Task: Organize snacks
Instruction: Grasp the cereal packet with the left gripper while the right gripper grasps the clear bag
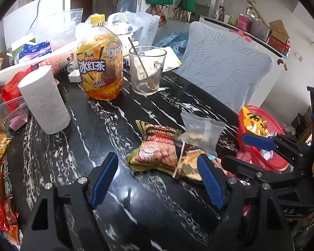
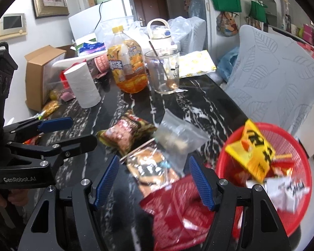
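Both hand-held grippers gape empty: left [image 1: 157,179], right [image 2: 155,179]. Loose snack packets [image 2: 157,167] overlap (slippery film). I might pinch two, dropping one short of the red basket [image 2: 299,144].

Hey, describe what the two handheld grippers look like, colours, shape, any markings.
Both are matte black. The left gripper and right gripper each have two angular arms with triangular cut-outs and silver round bolts. Their fingers carry long blue pads with a fine ribbed texture. The left gripper's body, seen from the right wrist camera, bears pale "GenRobot.AI" lettering. No cables show.
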A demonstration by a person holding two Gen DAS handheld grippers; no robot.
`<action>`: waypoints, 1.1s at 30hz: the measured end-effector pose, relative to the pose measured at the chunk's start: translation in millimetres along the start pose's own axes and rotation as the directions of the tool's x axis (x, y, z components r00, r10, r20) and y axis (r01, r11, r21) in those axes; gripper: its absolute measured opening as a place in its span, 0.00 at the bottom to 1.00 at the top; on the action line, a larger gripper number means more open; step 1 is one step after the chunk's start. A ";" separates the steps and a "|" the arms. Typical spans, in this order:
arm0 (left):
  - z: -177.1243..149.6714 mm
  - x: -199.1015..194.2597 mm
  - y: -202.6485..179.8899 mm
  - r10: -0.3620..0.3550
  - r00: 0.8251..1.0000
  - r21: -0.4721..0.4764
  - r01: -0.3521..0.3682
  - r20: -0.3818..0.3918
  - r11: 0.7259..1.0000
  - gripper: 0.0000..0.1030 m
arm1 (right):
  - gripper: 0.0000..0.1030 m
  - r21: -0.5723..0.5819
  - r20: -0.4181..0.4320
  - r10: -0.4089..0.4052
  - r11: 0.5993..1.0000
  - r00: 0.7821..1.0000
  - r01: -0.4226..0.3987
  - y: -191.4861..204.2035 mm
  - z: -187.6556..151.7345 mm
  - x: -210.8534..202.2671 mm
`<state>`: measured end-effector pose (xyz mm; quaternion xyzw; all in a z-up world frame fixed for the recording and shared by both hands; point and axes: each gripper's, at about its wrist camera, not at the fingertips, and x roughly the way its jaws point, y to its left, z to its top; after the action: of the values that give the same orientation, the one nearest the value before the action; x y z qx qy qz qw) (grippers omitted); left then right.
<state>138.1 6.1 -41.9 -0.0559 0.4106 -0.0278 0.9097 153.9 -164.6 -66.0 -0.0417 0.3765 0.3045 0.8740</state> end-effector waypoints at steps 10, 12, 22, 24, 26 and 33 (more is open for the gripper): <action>11.0 36.9 8.0 -0.012 0.999 -0.020 0.011 -0.053 1.000 0.75 | 0.68 -0.081 -0.059 -0.044 0.996 0.997 0.040 -17.8 26.0 36.2; 12.7 43.8 9.8 -0.021 0.998 -0.027 0.020 -0.065 0.999 0.75 | 0.68 -0.099 -0.075 -0.047 0.994 0.996 0.039 -19.3 30.3 42.9; 15.3 70.7 16.8 -0.049 0.991 -0.047 0.044 -0.122 0.998 0.75 | 0.68 -0.173 -0.173 -0.039 0.985 0.984 0.009 -19.3 41.4 76.5; 15.2 74.4 17.8 -0.061 0.989 -0.050 0.055 -0.132 0.997 0.75 | 0.68 -0.174 -0.205 -0.043 0.985 0.978 0.007 -19.4 43.3 82.4; 15.4 77.4 19.6 -0.062 0.988 -0.054 0.055 -0.139 0.997 0.75 | 0.66 -0.184 -0.217 -0.051 0.983 0.975 0.010 -18.5 44.7 86.4; 12.6 80.2 24.8 -0.081 0.983 -0.056 0.073 -0.165 0.996 0.63 | 0.46 -0.250 -0.249 -0.053 0.968 0.967 -0.011 -4.5 40.0 92.0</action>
<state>200.7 24.0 -96.3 -0.0919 0.4834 -0.0574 0.8687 230.6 -110.0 -101.1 -0.1940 0.4435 0.3323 0.8095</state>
